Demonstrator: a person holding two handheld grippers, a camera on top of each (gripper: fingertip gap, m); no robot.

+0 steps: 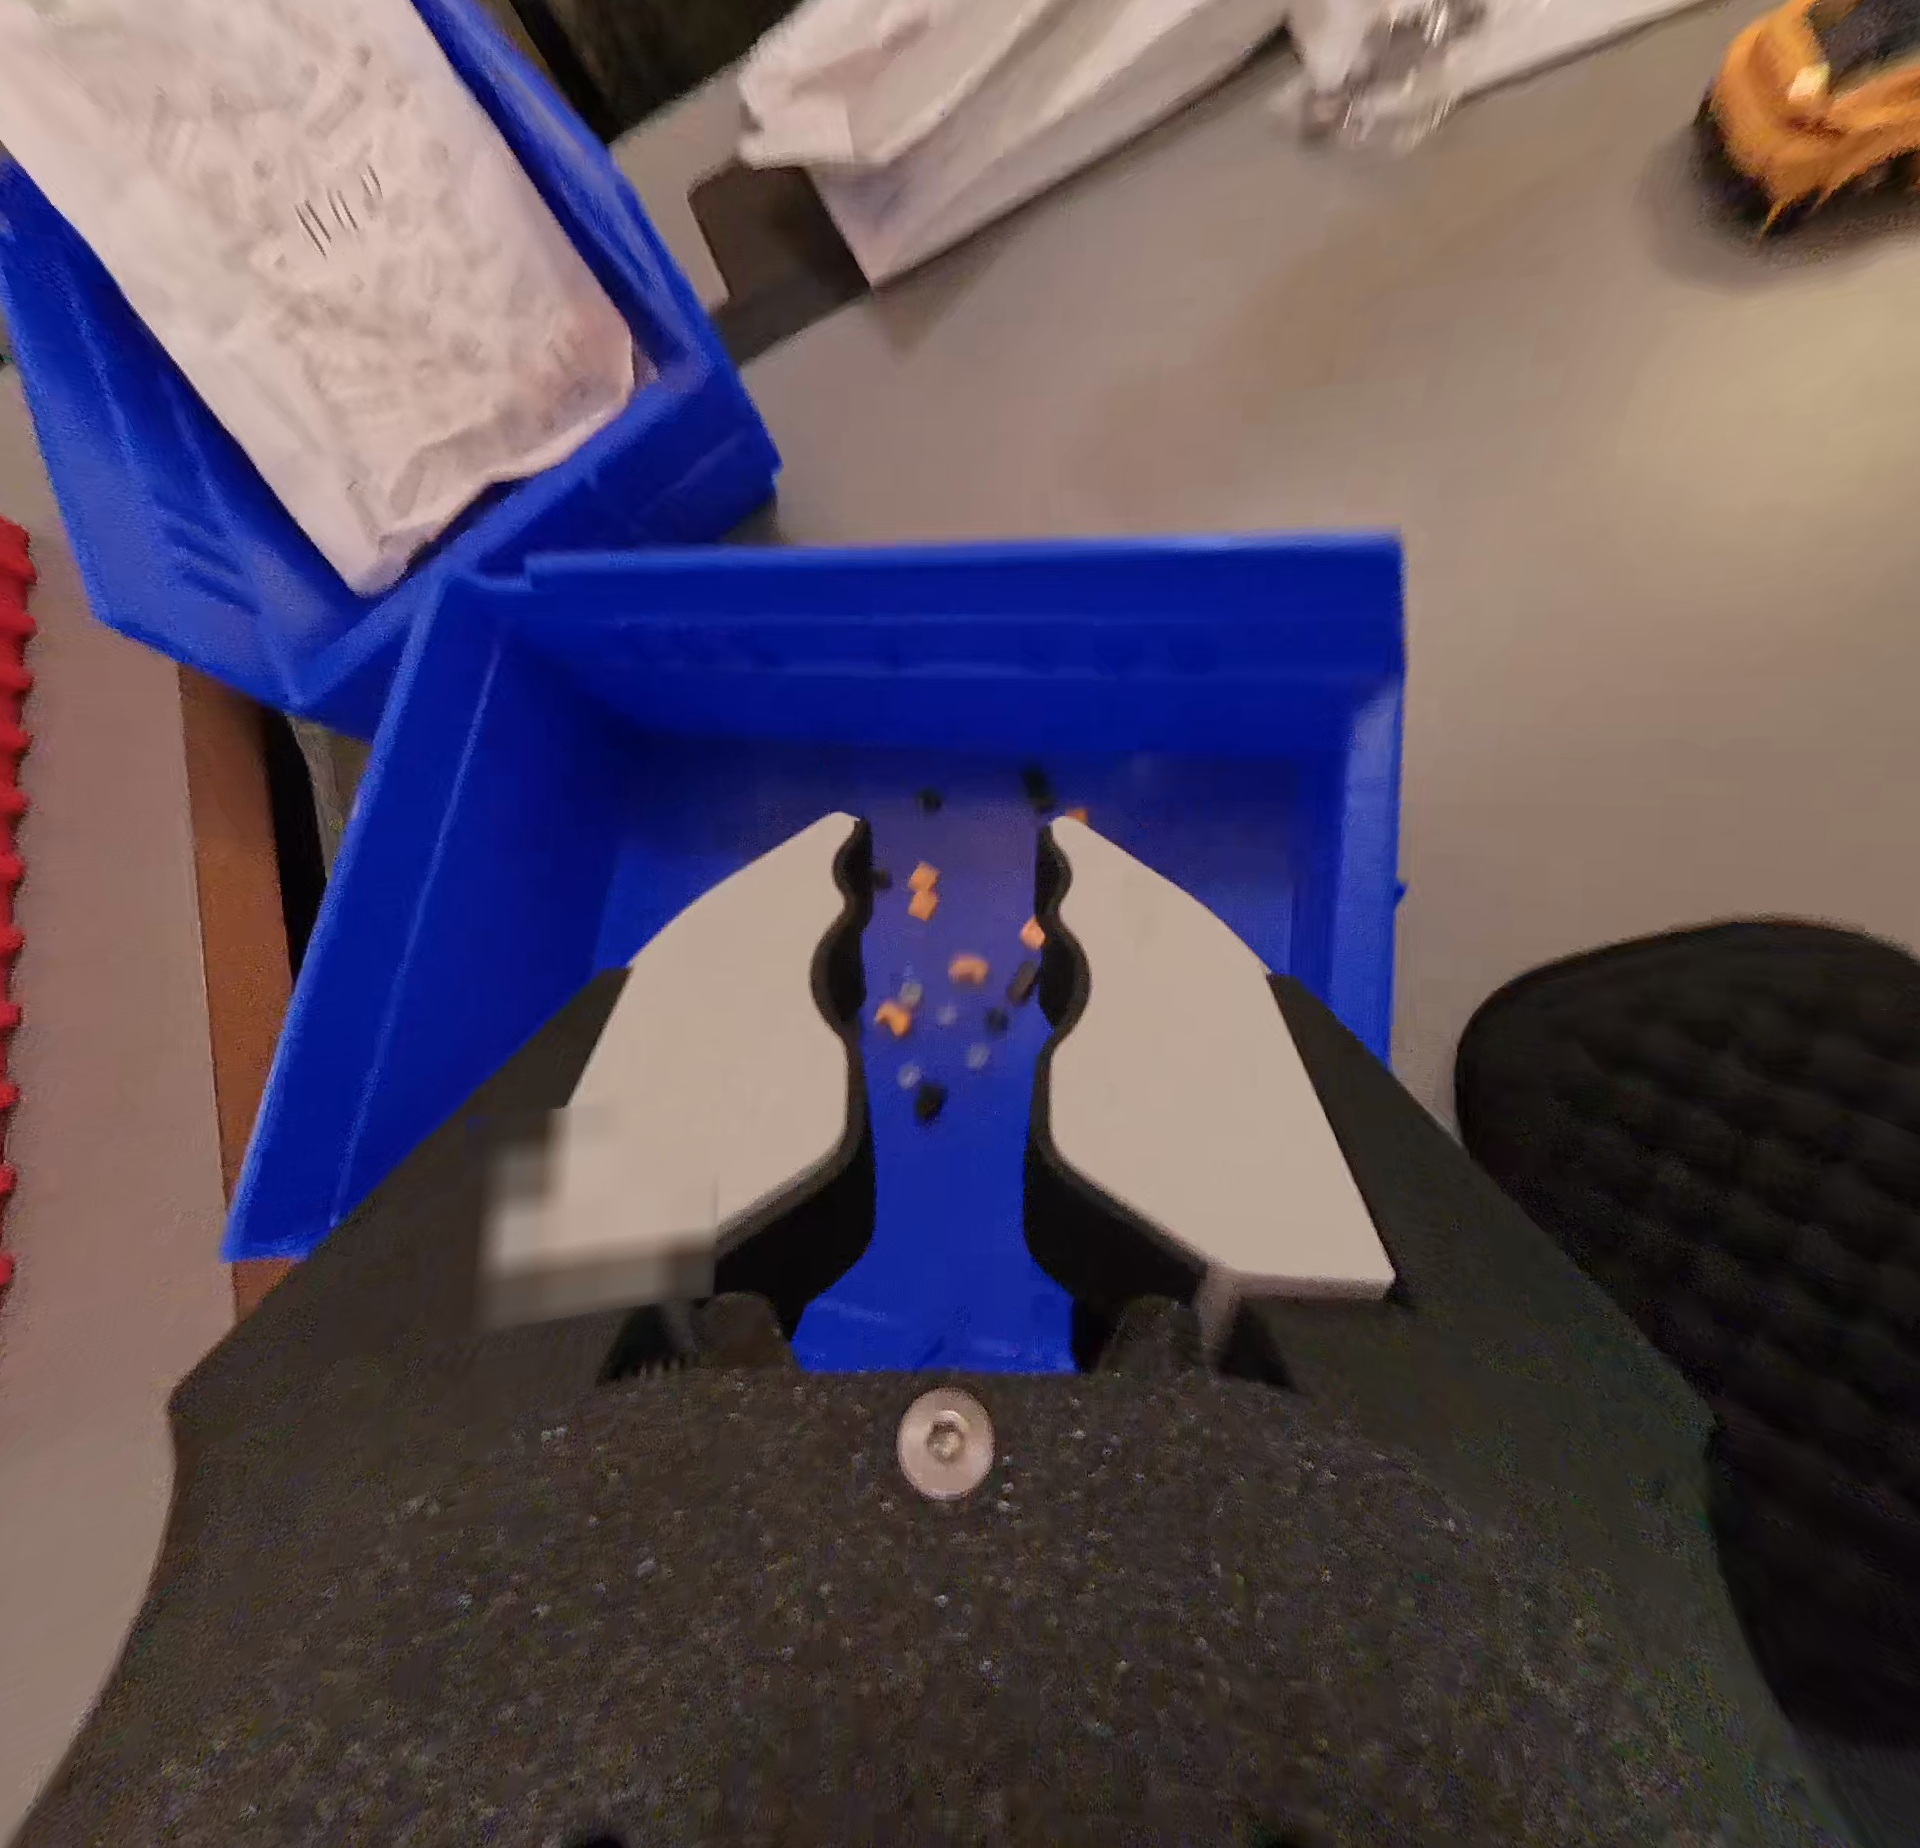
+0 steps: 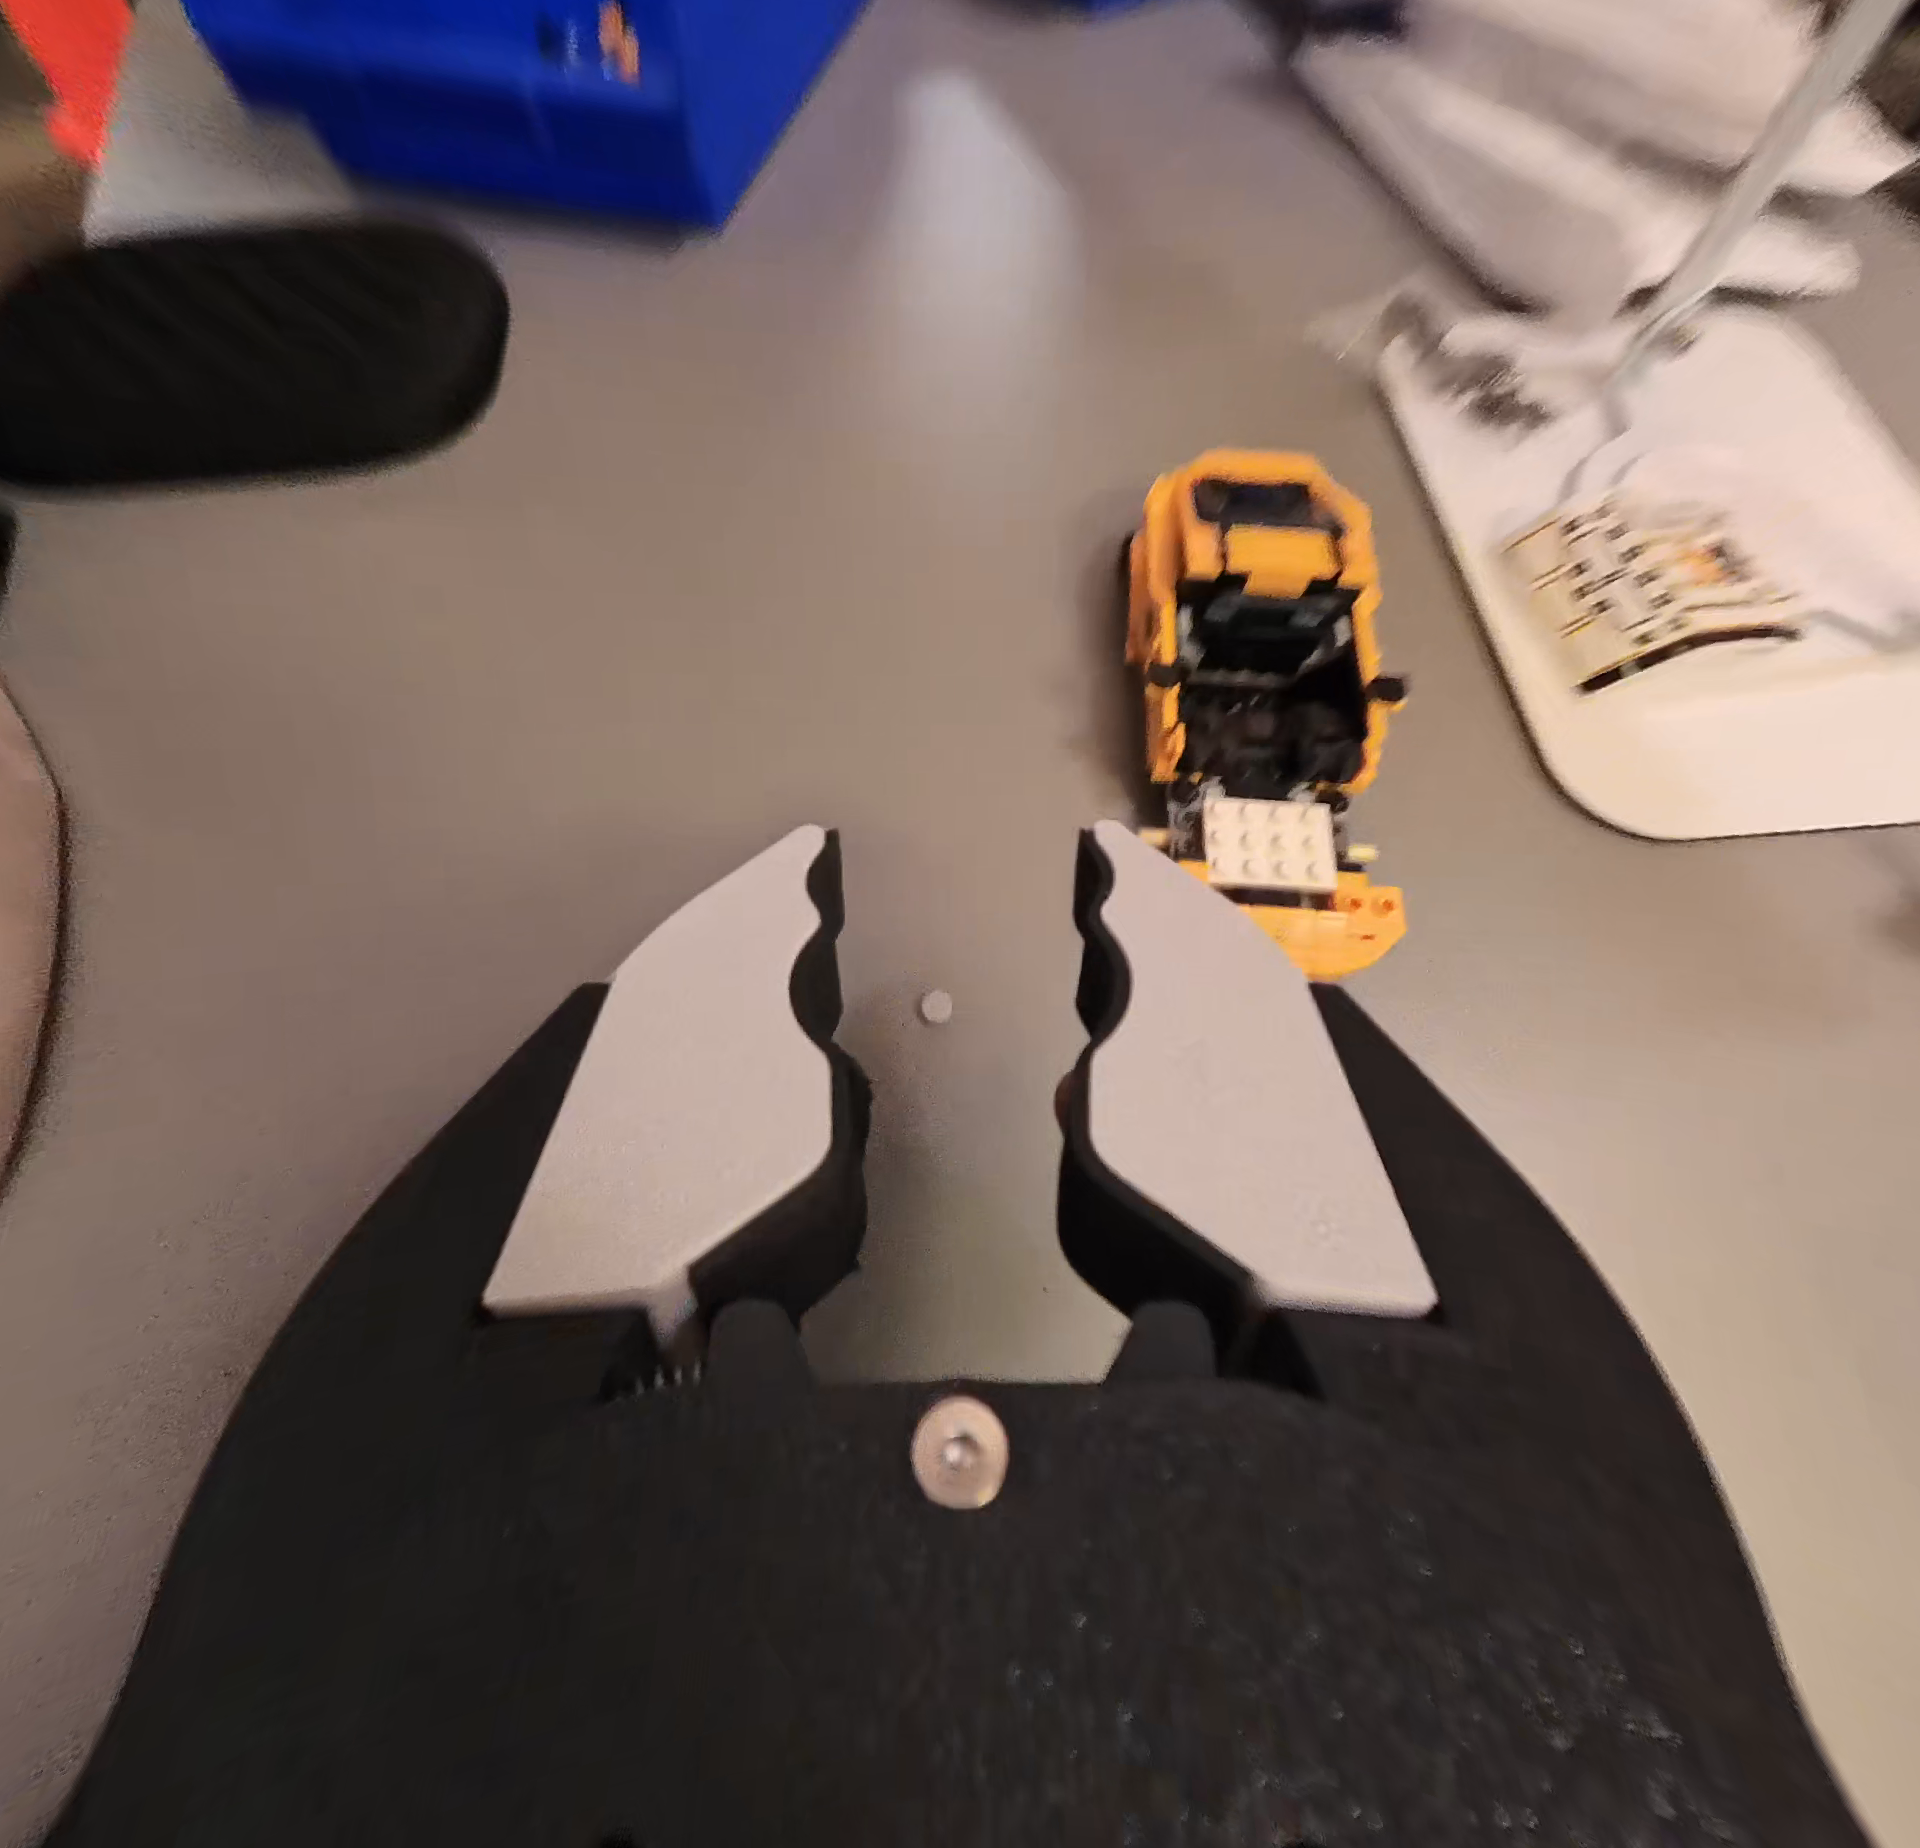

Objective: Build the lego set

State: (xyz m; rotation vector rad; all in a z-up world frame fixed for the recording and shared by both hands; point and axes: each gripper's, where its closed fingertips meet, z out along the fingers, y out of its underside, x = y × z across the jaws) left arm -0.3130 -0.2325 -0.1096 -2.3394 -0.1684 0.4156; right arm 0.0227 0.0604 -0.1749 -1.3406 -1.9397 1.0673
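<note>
My left gripper (image 1: 954,827) is open and empty, poised over an open blue bin (image 1: 966,655) whose floor holds several small orange and black lego pieces (image 1: 922,889). My right gripper (image 2: 956,842) is open and empty above the grey table. A small round grey piece (image 2: 936,1006) lies on the table between its fingers. The partly built orange lego car (image 2: 1262,697), with a white studded plate at its near end, sits just right of the right fingertip. The car also shows far off in the left wrist view (image 1: 1818,73).
A second blue bin (image 1: 436,510) with a clear bag of parts (image 1: 291,219) stands behind the first. White paper and bags (image 1: 997,73) lie at the back. A black padded object (image 1: 1704,1279) lies right of the bin. A white instruction sheet (image 2: 1704,655) lies right of the car. One gripper's finger ends stand about 45 centimetres off the other's. The left tips stand about 20 centimetres off the black padded object (image 1: 1704,1279).
</note>
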